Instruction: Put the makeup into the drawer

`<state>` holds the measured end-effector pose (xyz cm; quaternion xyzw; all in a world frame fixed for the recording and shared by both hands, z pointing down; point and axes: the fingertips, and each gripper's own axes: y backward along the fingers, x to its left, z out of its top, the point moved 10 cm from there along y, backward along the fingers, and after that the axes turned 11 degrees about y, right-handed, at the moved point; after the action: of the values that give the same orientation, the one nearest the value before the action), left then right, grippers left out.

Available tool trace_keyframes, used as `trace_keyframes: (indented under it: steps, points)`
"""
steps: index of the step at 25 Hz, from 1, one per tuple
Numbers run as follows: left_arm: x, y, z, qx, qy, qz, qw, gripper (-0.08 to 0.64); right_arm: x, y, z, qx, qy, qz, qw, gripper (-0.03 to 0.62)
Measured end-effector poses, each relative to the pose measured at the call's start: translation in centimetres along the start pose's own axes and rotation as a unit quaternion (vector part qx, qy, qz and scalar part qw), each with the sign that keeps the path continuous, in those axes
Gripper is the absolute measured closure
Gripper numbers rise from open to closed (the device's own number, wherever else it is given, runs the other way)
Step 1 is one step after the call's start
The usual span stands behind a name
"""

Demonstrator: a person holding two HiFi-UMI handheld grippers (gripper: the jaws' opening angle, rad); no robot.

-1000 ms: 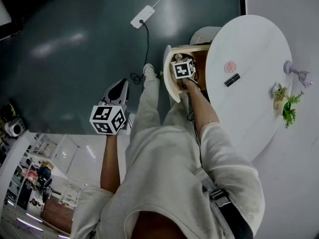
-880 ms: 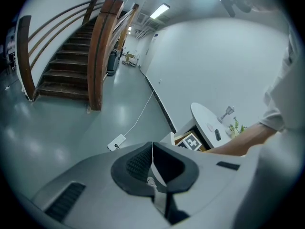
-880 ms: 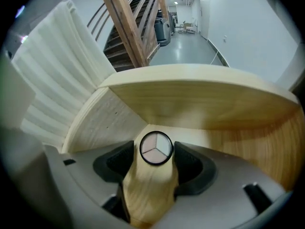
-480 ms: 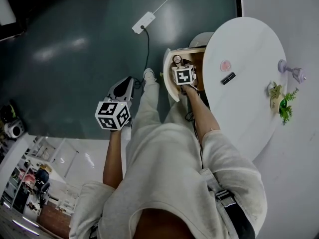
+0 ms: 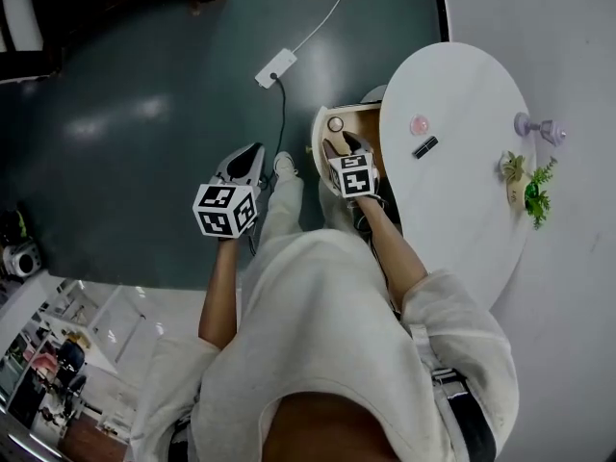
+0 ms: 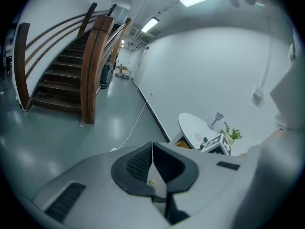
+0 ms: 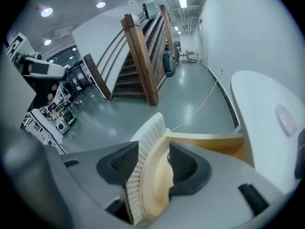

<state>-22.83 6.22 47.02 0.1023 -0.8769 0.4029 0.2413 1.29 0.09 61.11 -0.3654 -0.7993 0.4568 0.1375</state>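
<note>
The small wooden drawer stands pulled out from under the white oval table; a small round makeup item lies inside it. A pink compact and a black lipstick rest on the tabletop. My right gripper hovers above the drawer, jaws apart and closing, nothing held. In the right gripper view the drawer's ribbed white front shows beyond the right gripper, untouched. My left gripper hangs over the floor left of the drawer. In the left gripper view the left gripper is shut and empty.
A white power strip and its cable lie on the dark floor beyond the drawer. At the table's far side stand a small plant and a purple stemmed ornament. A wooden staircase rises across the room. The person's legs stand beside the drawer.
My right gripper has lifted up out of the drawer, and the round item inside now shows. My left gripper has risen a little.
</note>
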Motion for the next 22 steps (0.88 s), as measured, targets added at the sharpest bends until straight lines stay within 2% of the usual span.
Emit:
trace_keyframes:
  steps: [5, 8, 11, 17, 22]
  points:
    - [-0.9, 1.0, 0.3, -0.015, -0.015, -0.012, 0.9997, 0.546, 2.4, 5.5, 2.2, -0.073, 0.028, 0.004, 0.997, 0.388]
    - [-1.6, 1.0, 0.8, -0.019, -0.025, -0.024, 0.9992, 0.546, 2.7, 8.6, 3.0, -0.109, 0.029, -0.017, 0.993, 0.387]
    - [-2.4, 0.7, 1.0, -0.016, -0.037, -0.039, 0.9984, 0.546, 2.4, 10.9, 2.9, -0.125, 0.025, -0.040, 0.991, 0.387]
    - [-4.7, -0.9, 1.4, -0.004, -0.062, -0.071, 0.9956, 0.546, -1.0, 14.3, 0.8, -0.132, -0.030, -0.115, 0.984, 0.382]
    - [-7.5, -3.3, 1.7, 0.013, -0.089, -0.102, 0.9907, 0.546, -5.2, 16.9, -2.8, -0.122, -0.099, -0.179, 0.971, 0.383]
